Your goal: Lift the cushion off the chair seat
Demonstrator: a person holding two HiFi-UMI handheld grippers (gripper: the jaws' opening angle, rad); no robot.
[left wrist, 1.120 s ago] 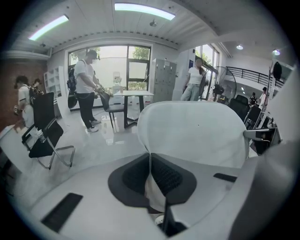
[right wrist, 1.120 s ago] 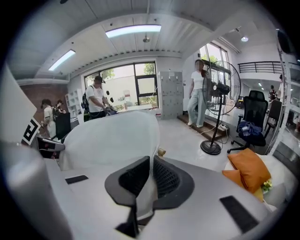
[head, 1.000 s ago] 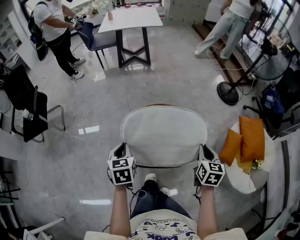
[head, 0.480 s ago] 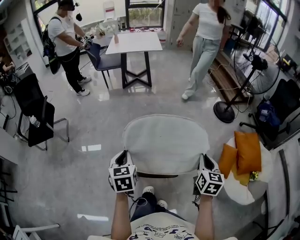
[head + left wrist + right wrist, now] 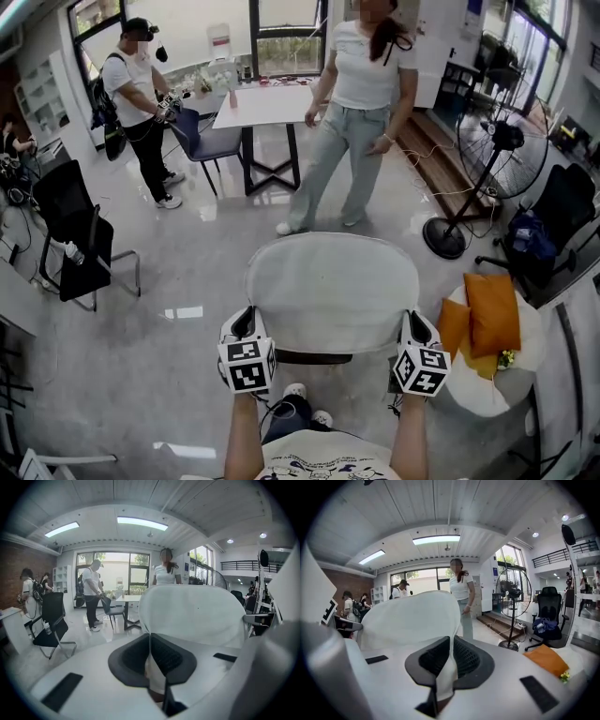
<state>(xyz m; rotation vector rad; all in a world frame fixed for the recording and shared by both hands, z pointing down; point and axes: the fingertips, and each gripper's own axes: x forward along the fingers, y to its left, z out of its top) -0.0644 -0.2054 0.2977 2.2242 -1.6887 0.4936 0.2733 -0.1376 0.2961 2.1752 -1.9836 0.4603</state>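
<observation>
Right, step: lifting the cushion clear; judging by its height, mostly done.
Cushion: the white cushion [image 5: 330, 286] hangs spread between both tongs in front of the person, above the grey floor [image 5: 187, 262]. The chair seat is hidden beneath it, so I can't tell if the far edge is clear.
Left tongs [image 5: 246, 321]: pinching the cushion's near left corner, thin fabric edge between the pads.
Right tongs [image 5: 413, 324]: pinching the near right corner, same thin bite.
Technique: raise both sides evenly, hold hand spacing constant, don't relax the squeeze.
Risk: a bite this shallow could slip if one side leads.
Clearance: standing person [image 5: 356, 103] just beyond the cushion, orange cushions [image 5: 492, 314] to the right; lift straight, no swing.
</observation>
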